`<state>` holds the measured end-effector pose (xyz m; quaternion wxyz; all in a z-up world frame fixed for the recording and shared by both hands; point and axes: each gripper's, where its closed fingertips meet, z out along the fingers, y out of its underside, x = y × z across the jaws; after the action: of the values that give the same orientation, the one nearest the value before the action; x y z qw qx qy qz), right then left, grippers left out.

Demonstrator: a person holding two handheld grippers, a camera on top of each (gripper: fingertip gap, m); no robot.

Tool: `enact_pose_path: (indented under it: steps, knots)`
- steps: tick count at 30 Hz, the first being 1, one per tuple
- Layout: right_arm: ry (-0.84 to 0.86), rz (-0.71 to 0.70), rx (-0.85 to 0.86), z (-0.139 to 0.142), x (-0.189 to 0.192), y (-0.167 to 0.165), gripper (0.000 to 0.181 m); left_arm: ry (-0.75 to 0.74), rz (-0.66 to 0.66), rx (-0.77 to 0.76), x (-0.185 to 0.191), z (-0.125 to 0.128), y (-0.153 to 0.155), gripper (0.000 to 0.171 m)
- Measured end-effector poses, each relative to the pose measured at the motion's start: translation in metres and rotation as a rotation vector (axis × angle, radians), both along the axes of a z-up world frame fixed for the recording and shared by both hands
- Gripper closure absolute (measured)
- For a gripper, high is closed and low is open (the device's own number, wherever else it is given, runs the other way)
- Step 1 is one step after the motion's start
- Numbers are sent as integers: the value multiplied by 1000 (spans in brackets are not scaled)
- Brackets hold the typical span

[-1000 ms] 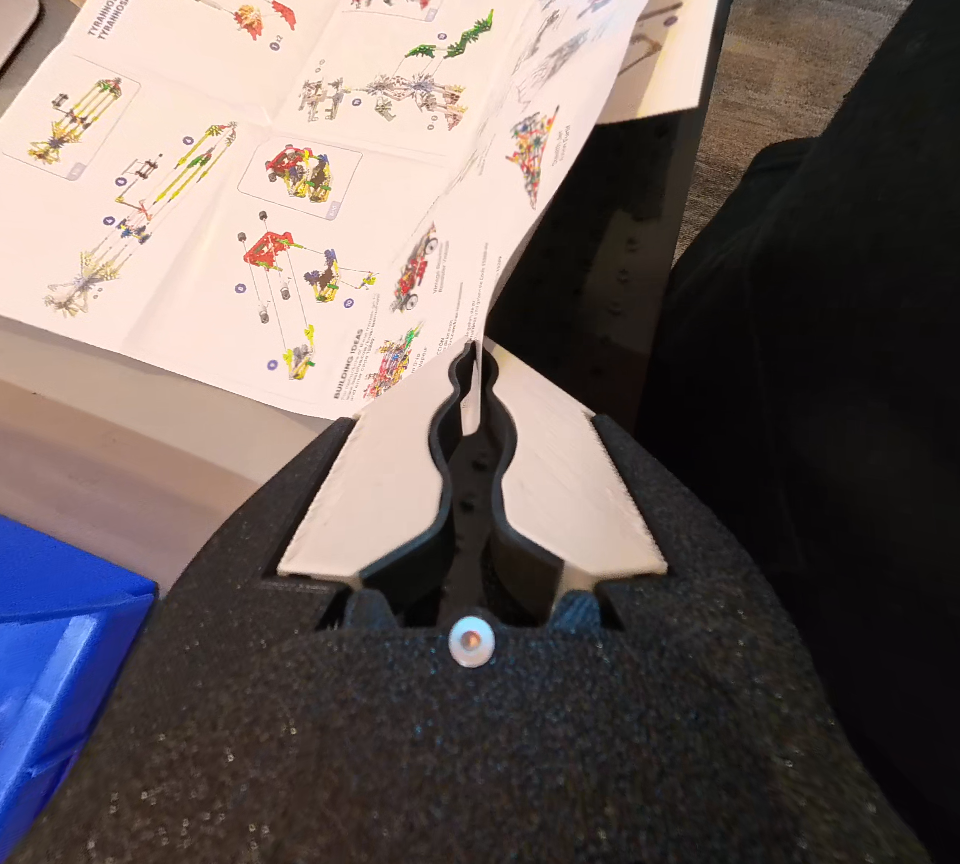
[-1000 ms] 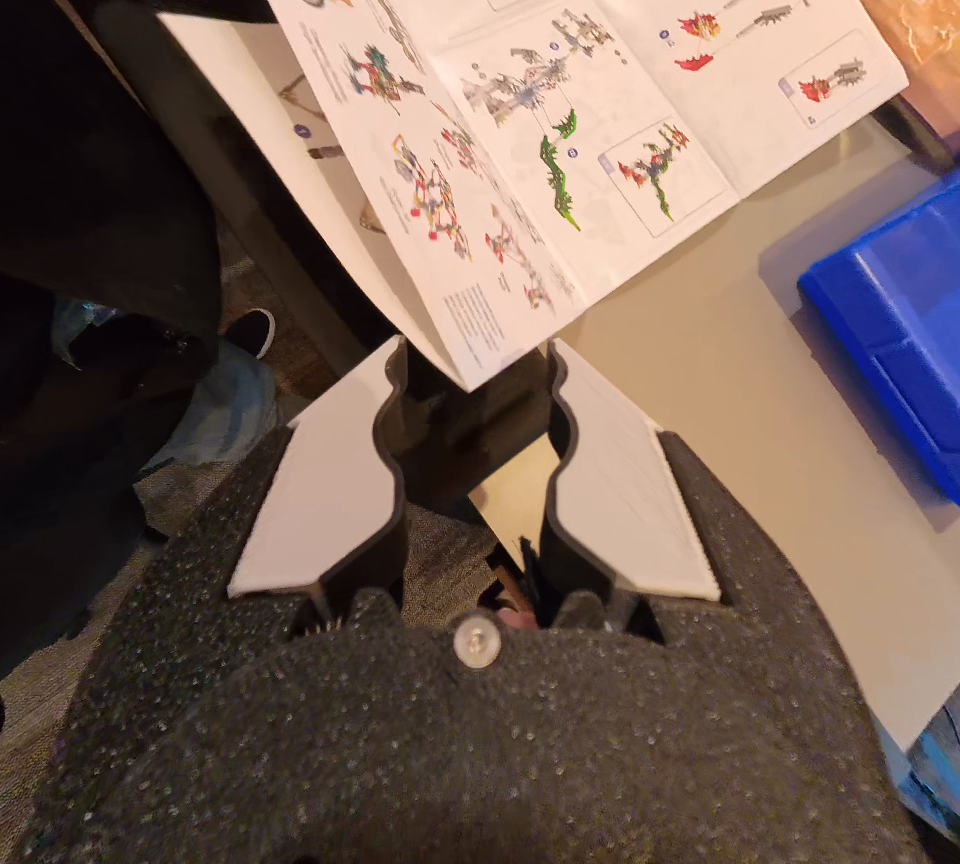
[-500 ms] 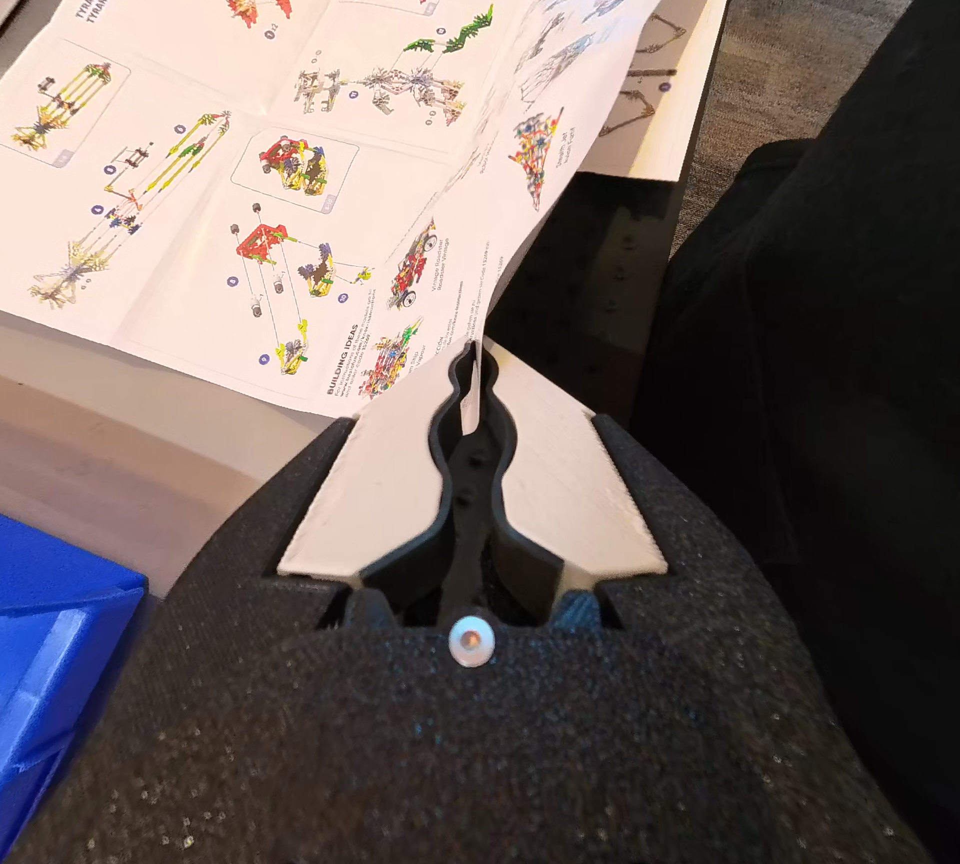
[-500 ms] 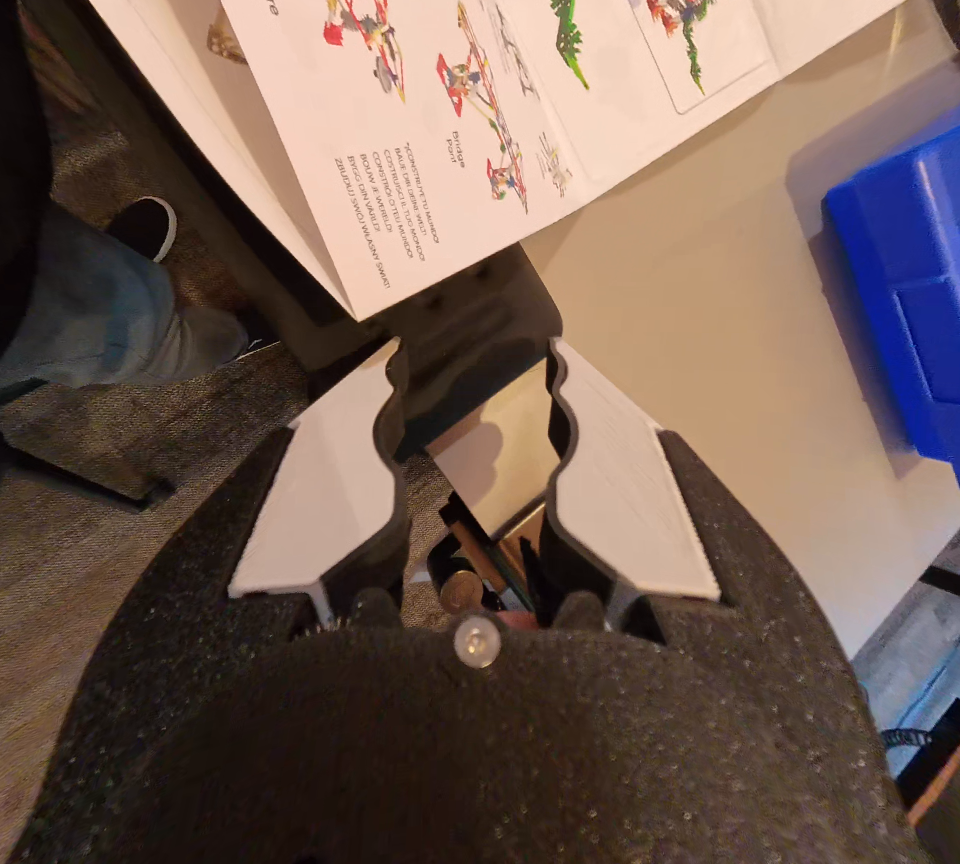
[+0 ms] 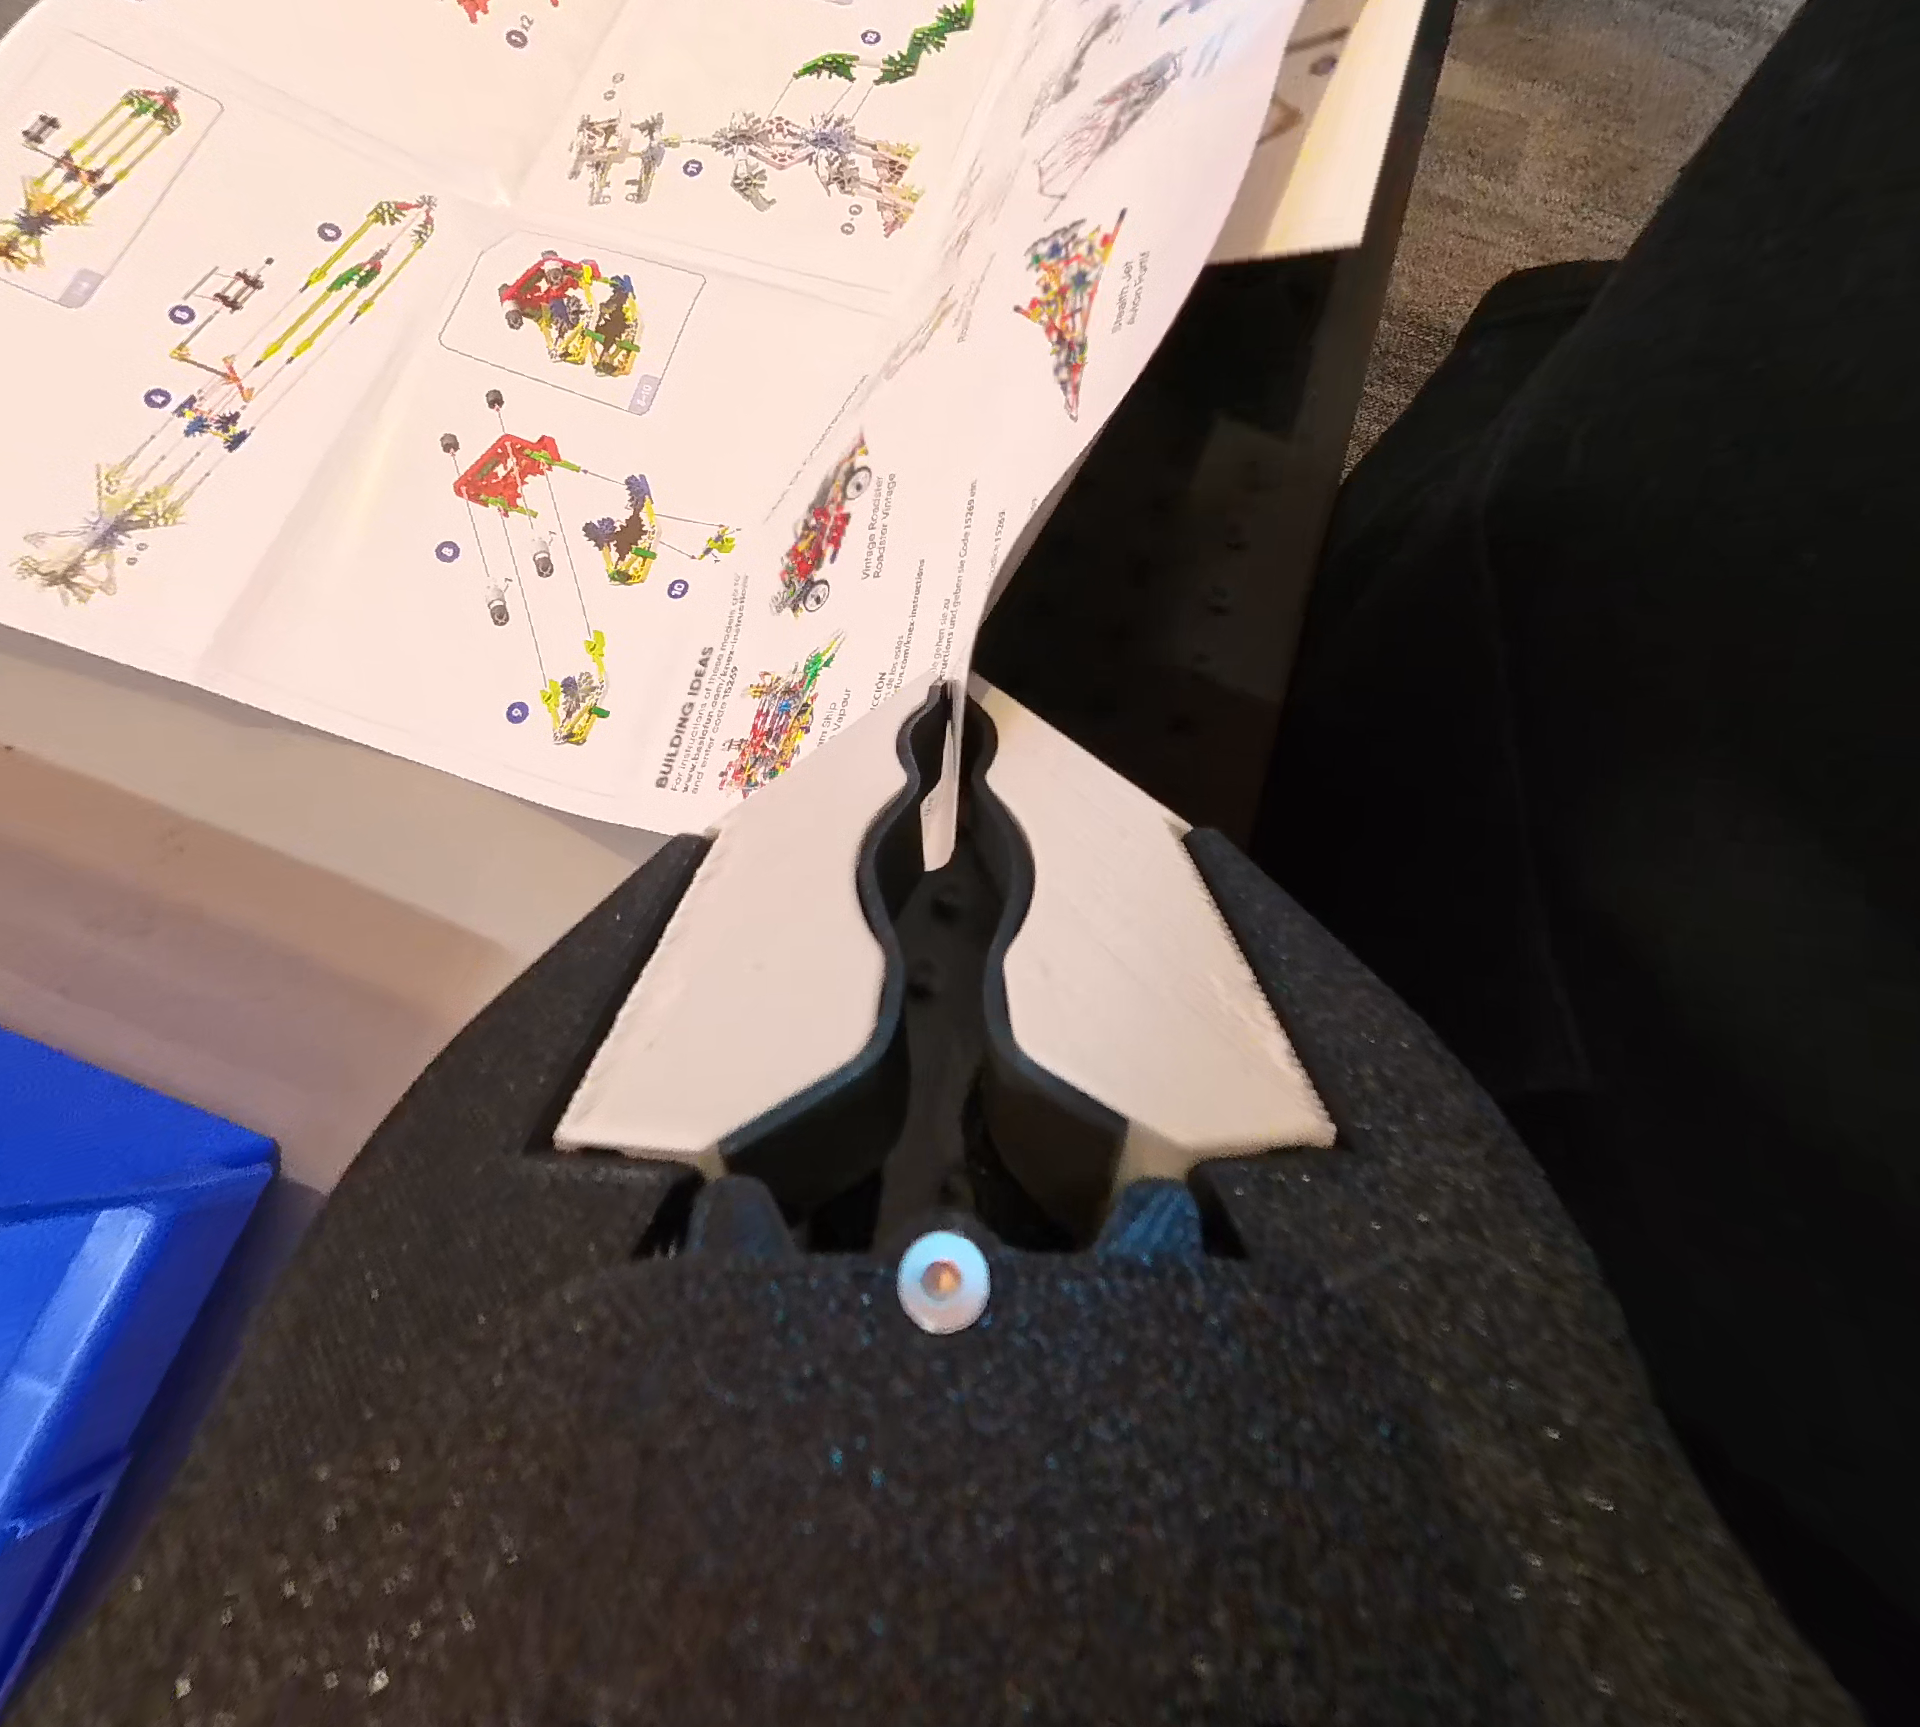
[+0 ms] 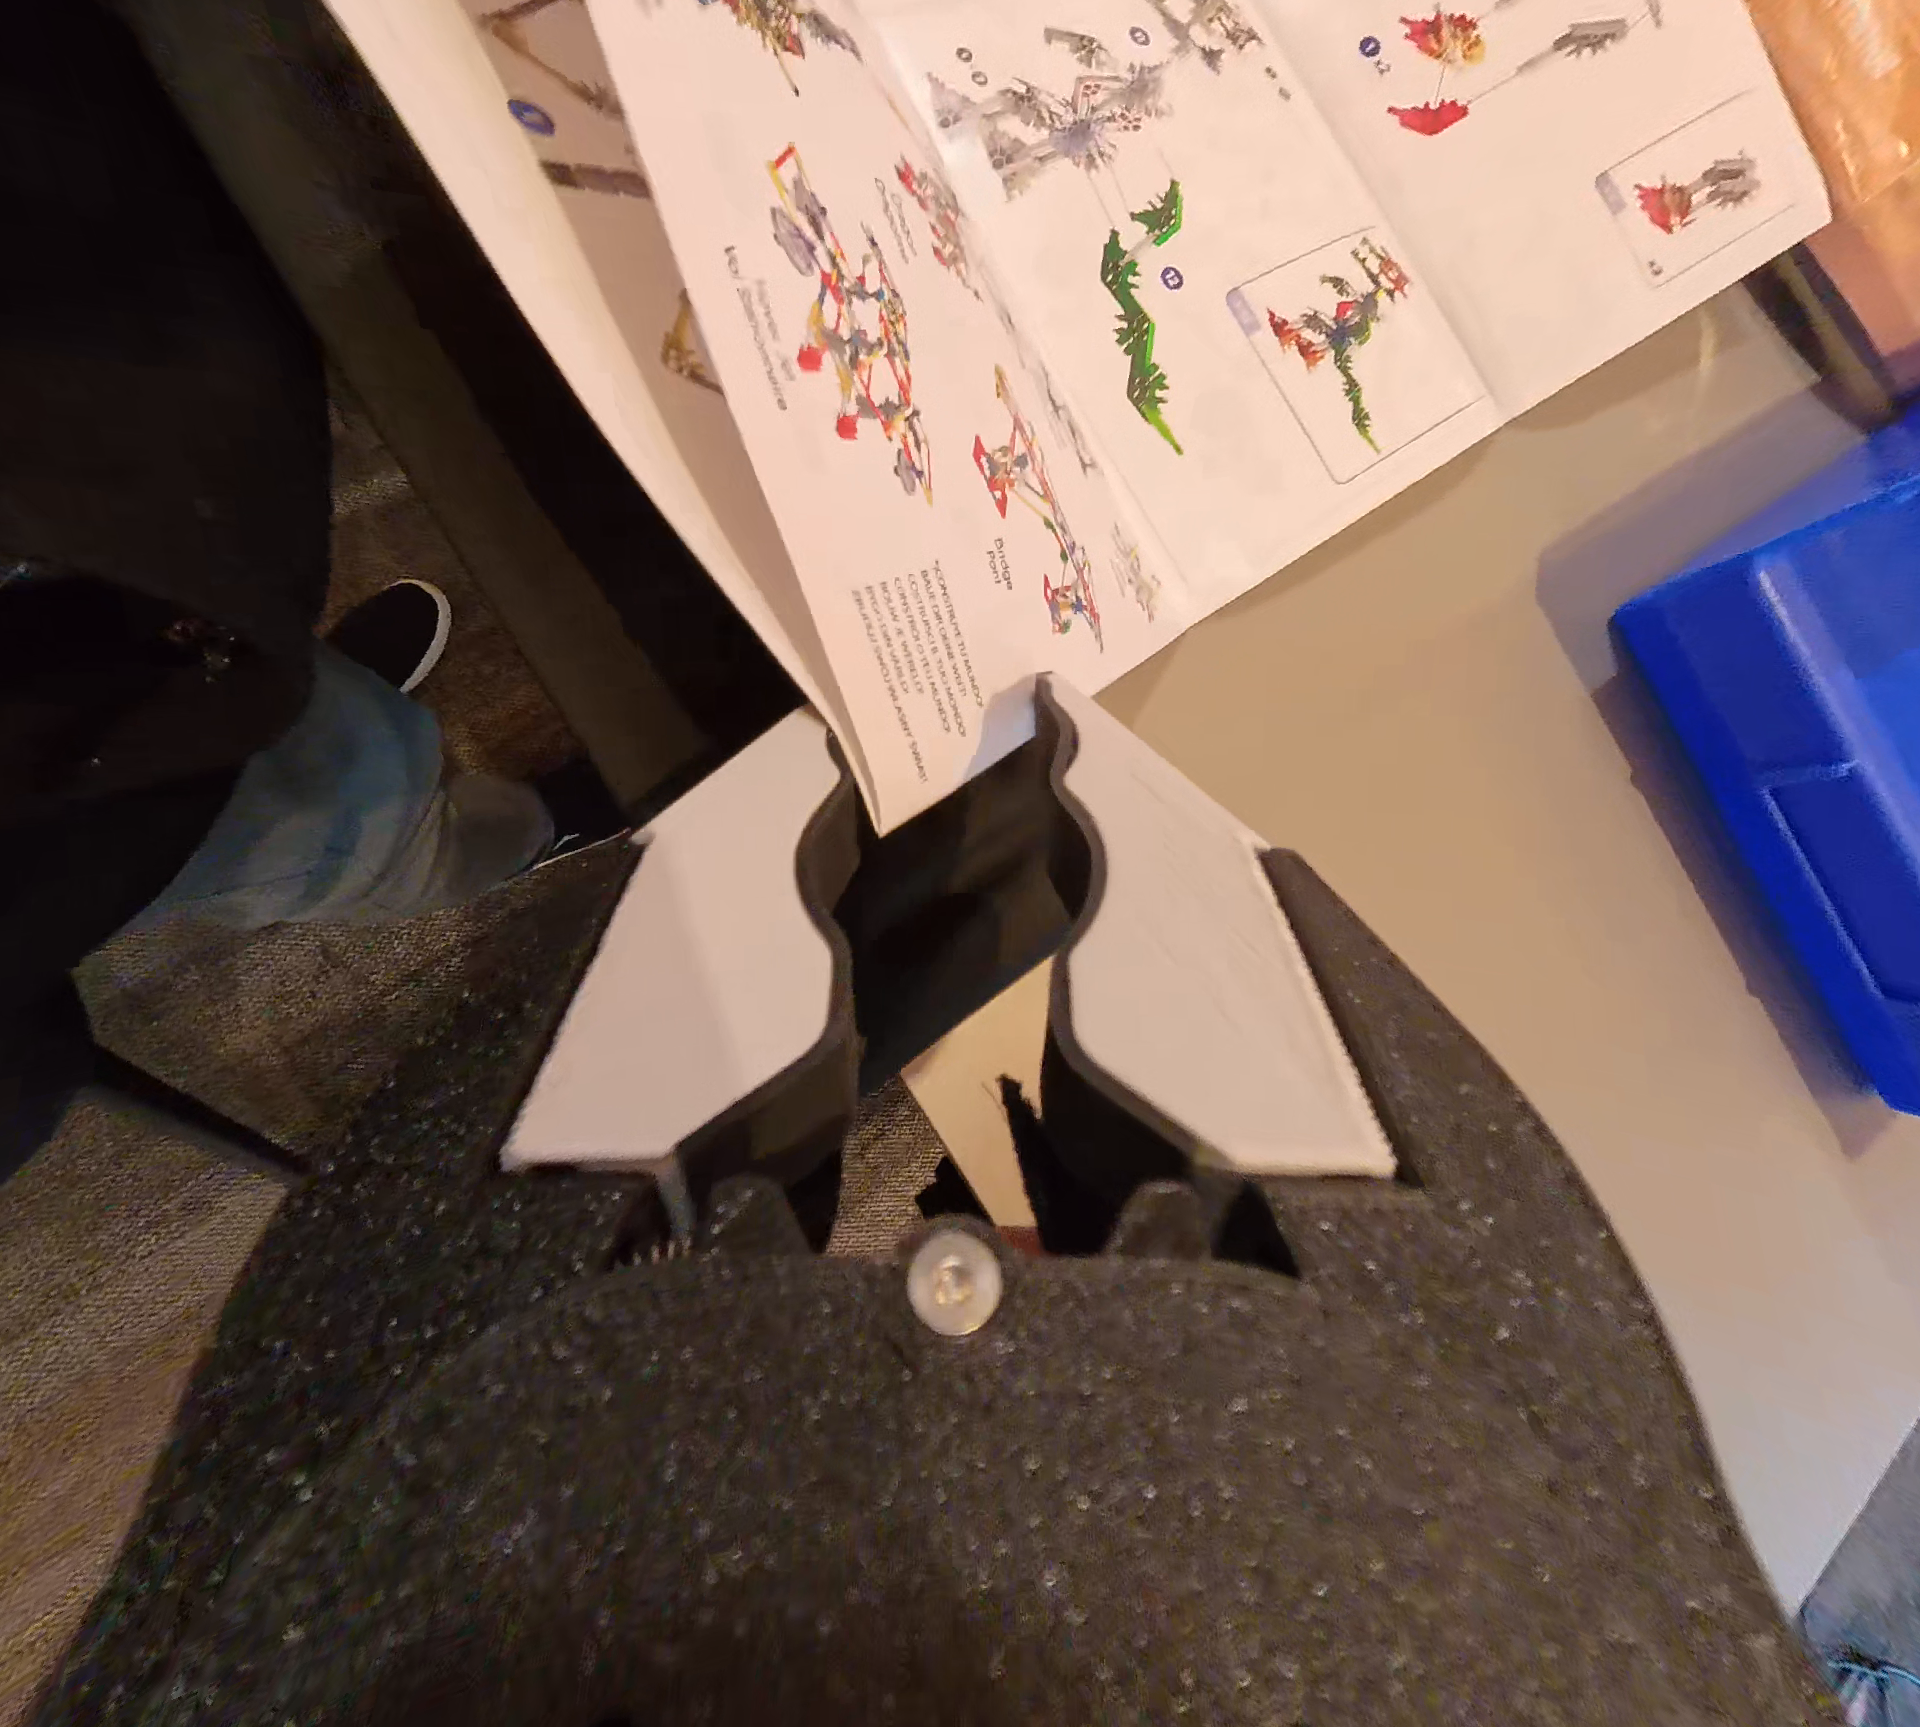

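A blue bin (image 5: 94,1282) sits at the left edge of the pale table (image 5: 208,877), beside a fold-out instruction sheet (image 5: 582,306) lying mostly flat. The left gripper (image 5: 948,721) pinches the sheet's near corner, lifting its right panel off the table edge. The right gripper (image 6: 940,742) stands wide, the sheet's other lower corner between its fingertips but not clamped.

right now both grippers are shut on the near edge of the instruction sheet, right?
Not both. The left gripper is shut on the instruction sheet, but the right wrist view shows the right gripper open, the sheet's corner lying between its spread jaws.
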<state>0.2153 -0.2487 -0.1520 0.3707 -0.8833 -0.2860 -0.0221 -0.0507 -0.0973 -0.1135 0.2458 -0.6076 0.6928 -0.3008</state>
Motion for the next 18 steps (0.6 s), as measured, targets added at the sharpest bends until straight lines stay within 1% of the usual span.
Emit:
enact_pose_path:
  steps: [5,8,18]
  knots:
    - [-20,12,25,8,0,5,174,6,-1,0,-2,-1,0,171]
    - [-25,22,26,12,0,7,180,8,1,-1,-3,-2,0,171]
    - [-30,66,-8,21,-7,7,181,25,-2,-19,-10,-2,-1,171]
